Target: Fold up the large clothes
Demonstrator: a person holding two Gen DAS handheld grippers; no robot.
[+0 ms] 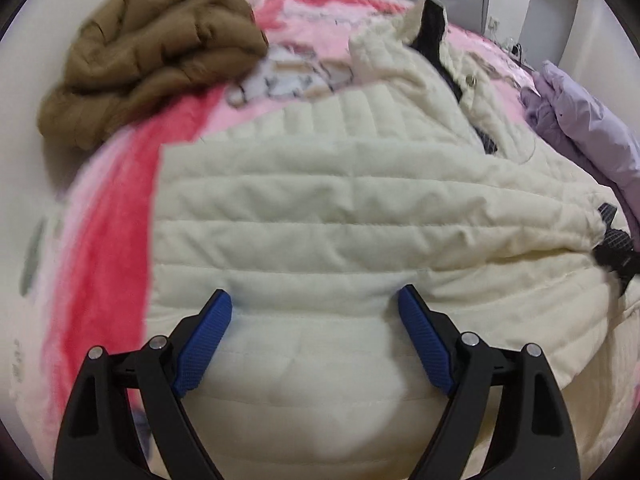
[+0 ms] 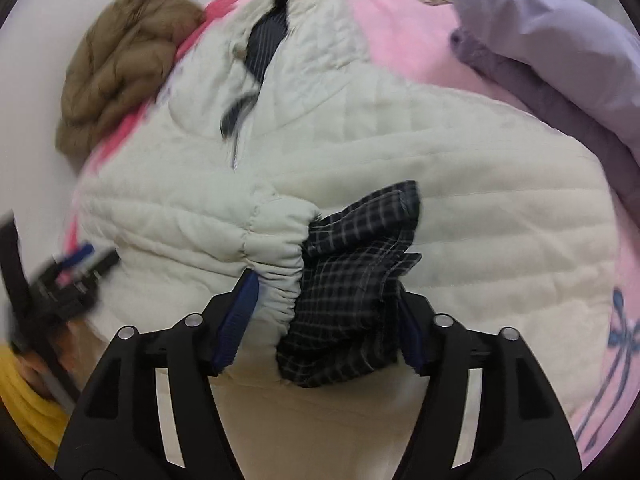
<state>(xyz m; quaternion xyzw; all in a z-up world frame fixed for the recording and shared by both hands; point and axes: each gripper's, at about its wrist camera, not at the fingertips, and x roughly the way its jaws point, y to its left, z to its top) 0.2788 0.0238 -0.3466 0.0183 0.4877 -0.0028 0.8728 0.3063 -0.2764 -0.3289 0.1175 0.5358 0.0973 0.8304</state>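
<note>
One cream quilted coat (image 1: pixel 320 208) lies spread on the bed (image 1: pixel 108 240). The left gripper (image 1: pixel 316 312) hangs over it with jaws spread and empty; the right gripper (image 2: pixel 328 300) has jaws parted around the checked-lined cuff (image 2: pixel 320 264). One brown jacket (image 1: pixel 152 48) lies bunched at left, one lilac garment (image 1: pixel 580 120) at right.

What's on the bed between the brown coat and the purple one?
The cream quilted jacket lies spread on the pink blanket between the brown coat and the purple one. The left wrist view shows it best.
</note>
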